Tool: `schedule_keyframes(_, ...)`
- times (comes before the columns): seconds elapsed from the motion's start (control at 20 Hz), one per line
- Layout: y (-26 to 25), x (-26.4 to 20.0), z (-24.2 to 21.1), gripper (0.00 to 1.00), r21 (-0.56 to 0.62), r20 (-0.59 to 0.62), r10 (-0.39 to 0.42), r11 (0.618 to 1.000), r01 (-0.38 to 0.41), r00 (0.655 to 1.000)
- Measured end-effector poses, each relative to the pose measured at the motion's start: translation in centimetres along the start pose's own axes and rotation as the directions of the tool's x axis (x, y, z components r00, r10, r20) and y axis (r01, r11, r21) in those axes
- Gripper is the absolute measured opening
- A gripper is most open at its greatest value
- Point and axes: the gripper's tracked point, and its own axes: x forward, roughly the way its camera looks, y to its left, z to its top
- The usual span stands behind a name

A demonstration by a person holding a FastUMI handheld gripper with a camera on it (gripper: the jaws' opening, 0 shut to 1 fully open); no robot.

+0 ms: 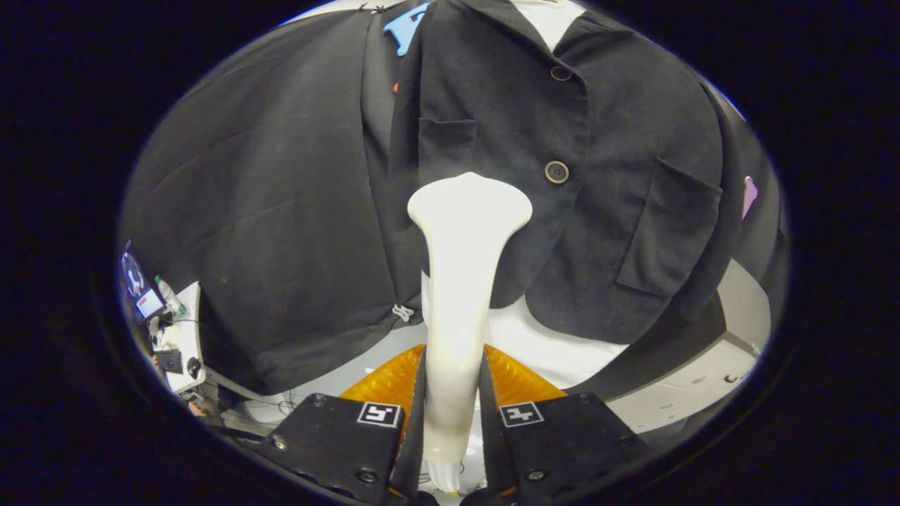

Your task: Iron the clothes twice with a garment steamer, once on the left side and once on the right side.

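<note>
My gripper [453, 414] is shut on the handle of a white garment steamer [460, 281], which rises straight ahead between the fingers. Its flared head [470, 204] rests against or very near the left half of a black button-front jacket [562, 183] hanging on a white form. The head sits just below the jacket's left chest pocket [446, 140] and to the left of the middle button [556, 171]. Faint steam blurs the cloth above the head. A larger patch pocket [668, 232] lies on the jacket's right half.
An orange translucent base [517, 379] sits beyond the fingers below the white form. A small white table [184, 344] with a bottle, a screen and cables stands to the far left. A white platform [703, 379] lies to the right. Black cloth wall hangs behind.
</note>
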Motion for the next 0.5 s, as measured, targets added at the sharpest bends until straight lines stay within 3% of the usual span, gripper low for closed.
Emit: schedule_keyframes(0.5, -3.9, -4.8, -7.8, 0.38, 0.053, -0.011, -0.023, 0.998, 0.023, 1.0)
